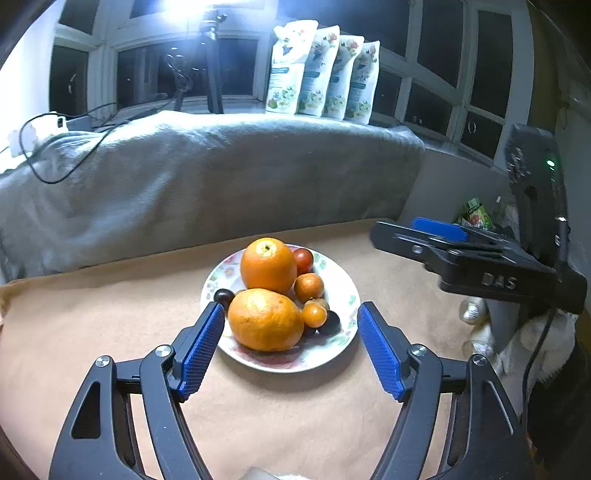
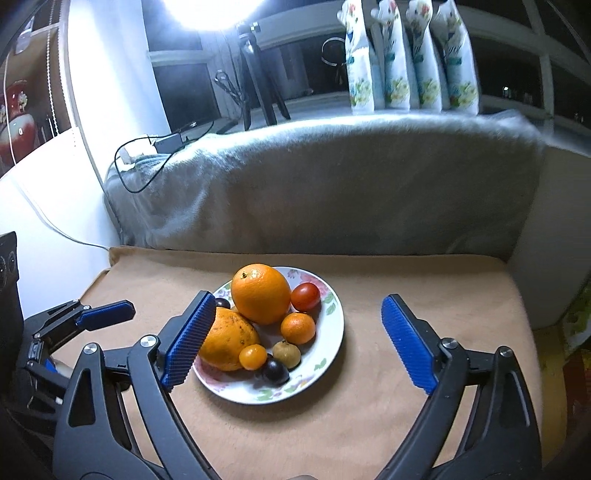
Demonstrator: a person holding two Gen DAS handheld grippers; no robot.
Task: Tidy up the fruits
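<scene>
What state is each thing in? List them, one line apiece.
Left gripper: open, fingers empty, raised above the plate.
Right gripper: open wide, fingers empty.
Plate: flat on the tan cloth, loaded with fruit.
Oranges: two, touching, on the plate.
Tomato: on the plate beside the far orange.
Small fruits: whole, clustered on the plate.
Pouches: four, upright in a row.
Lamp: on.

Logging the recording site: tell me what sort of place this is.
Probably a room in a home at night. A grey blanket covers what looks like a sofa back, refill pouches line a dark window's sill, and a flowered plate of fruit sits on a beige cloth-covered surface.
</scene>
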